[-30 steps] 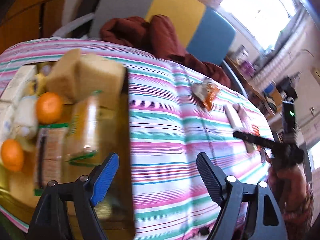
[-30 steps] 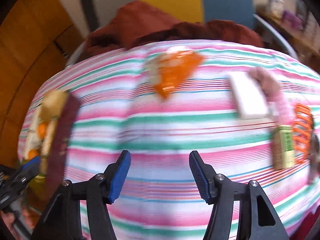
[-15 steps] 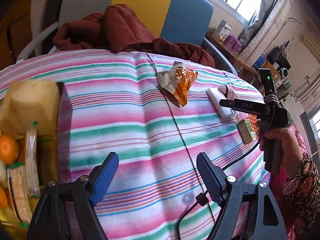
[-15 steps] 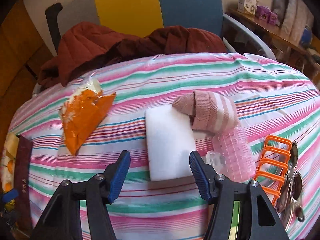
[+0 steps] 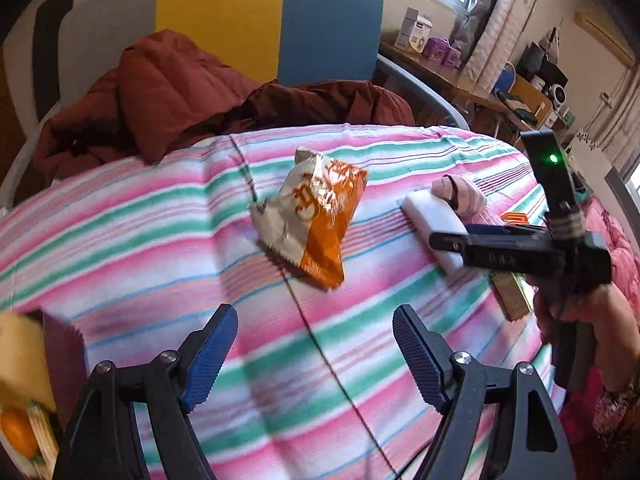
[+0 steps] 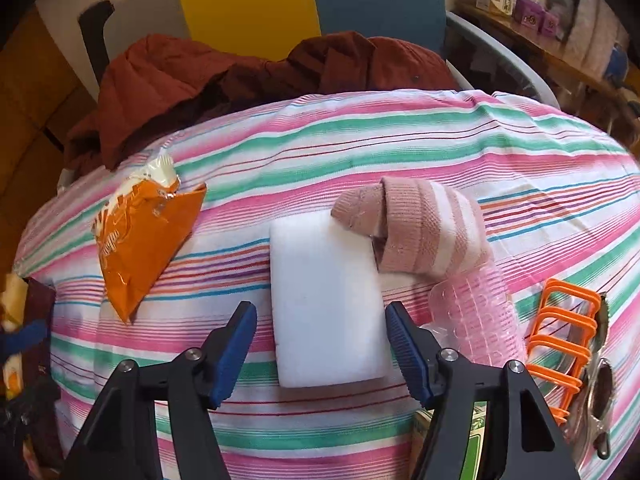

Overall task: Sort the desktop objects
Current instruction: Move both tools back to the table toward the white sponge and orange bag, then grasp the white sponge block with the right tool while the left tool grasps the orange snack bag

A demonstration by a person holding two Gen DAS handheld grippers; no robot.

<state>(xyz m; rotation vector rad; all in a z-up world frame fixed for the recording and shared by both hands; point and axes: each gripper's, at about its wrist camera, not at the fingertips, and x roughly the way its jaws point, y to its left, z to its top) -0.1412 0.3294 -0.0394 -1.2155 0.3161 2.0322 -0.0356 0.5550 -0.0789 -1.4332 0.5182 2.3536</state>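
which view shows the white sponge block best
The right wrist view: the white sponge block lies whole and close, framed between the open fingers of the right gripper, with the rolled pink sock at its far corner. The left wrist view shows it small, side-on and partly behind that gripper.
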